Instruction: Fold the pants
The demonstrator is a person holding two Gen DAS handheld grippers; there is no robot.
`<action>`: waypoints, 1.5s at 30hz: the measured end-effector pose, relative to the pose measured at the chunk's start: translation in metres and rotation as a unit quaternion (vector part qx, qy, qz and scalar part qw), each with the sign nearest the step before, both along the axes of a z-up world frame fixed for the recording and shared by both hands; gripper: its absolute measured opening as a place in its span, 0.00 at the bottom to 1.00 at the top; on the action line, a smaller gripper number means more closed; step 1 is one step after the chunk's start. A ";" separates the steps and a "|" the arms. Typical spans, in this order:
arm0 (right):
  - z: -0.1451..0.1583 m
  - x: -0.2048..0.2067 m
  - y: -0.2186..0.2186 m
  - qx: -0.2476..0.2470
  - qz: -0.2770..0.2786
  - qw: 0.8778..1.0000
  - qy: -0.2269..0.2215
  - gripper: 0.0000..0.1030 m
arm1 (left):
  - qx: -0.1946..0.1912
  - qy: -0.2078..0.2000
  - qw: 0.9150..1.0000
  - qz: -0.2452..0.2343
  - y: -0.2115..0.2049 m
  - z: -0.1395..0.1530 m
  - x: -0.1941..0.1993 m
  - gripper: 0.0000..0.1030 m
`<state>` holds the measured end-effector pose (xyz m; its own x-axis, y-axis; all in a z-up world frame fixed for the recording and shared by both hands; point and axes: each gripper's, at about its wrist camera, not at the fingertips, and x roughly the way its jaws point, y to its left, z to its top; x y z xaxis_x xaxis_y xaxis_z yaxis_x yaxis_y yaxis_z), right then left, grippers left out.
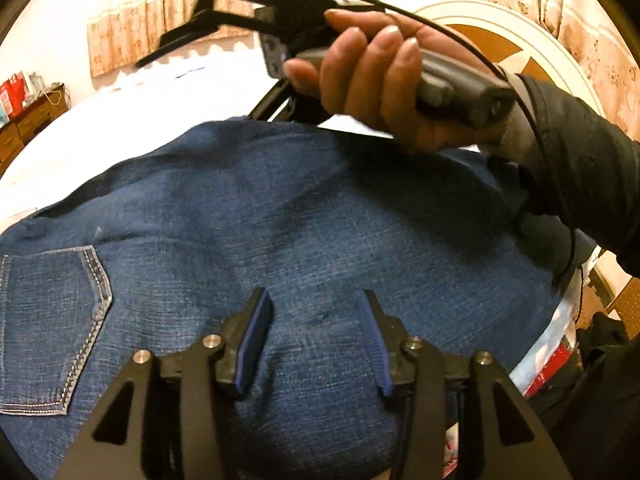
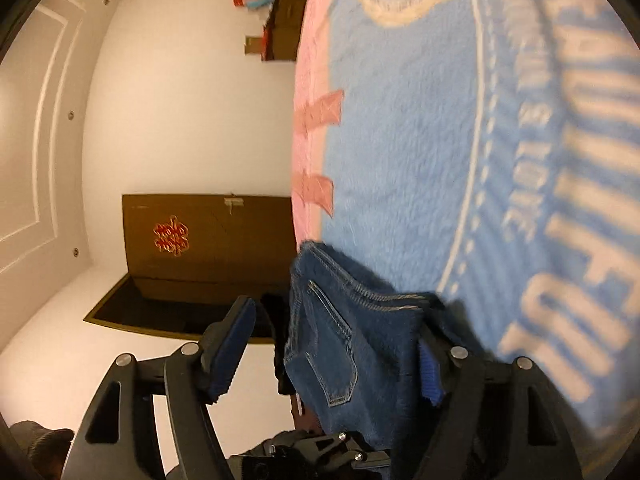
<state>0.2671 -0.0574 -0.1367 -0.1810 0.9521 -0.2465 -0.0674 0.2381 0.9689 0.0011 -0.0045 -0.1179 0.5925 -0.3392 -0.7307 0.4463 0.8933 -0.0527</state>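
Blue-padded jaws of the left gripper [image 1: 316, 340] are seen spread apart directly above the jeans [image 1: 280, 220], with nothing held between them. The jeans lie spread on the bed, on a blue blanket [image 2: 420, 140] with pale lettering, and a back pocket [image 1: 52, 328] is seen to the left of the left gripper. Beyond the jeans, the right gripper [image 1: 168, 46] is held up in the right hand [image 1: 372, 72], clear of the cloth in that view. In the right wrist view its jaws stand apart, and a stitched denim edge [image 2: 340, 340] hangs between them (whether one pad touches it cannot be told). The step in hand is judged to be the setting up of a fold. For the next move, both grippers would need to be closed on an edge of the jeans, which could then be lifted and carried over the rest.
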 end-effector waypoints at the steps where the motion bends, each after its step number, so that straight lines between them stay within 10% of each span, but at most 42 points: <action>1: 0.003 0.003 -0.007 0.005 -0.004 1.000 0.002 0.70 | 0.002 -0.002 1.000 0.000 -0.002 0.000 -0.002 0.48; 11: 0.037 0.002 -0.078 -0.042 -0.077 0.994 -0.071 0.71 | 0.022 -0.003 1.000 0.014 -0.021 0.005 -0.022 0.59; 15: 0.067 -0.040 -0.127 -0.047 -0.065 0.989 -0.123 0.71 | 0.024 -0.050 0.996 0.075 0.004 0.033 -0.039 0.59; 20: 0.085 -0.092 -0.204 -0.036 -0.108 0.982 -0.152 0.71 | 0.015 -0.016 0.982 0.189 0.058 0.032 -0.041 0.59; 30: 0.073 -0.188 -0.266 -0.071 -0.176 0.964 -0.188 0.71 | 0.014 -0.078 0.965 0.250 0.114 0.062 -0.037 0.61; 36: 0.062 -0.269 -0.341 -0.076 -0.316 0.926 -0.190 0.71 | 0.020 -0.094 0.986 0.133 0.075 0.079 -0.006 0.70; 45: 0.034 -0.436 -0.502 -0.157 -0.546 0.806 -0.165 0.71 | -0.036 -0.041 0.997 -0.061 -0.087 0.069 0.027 0.70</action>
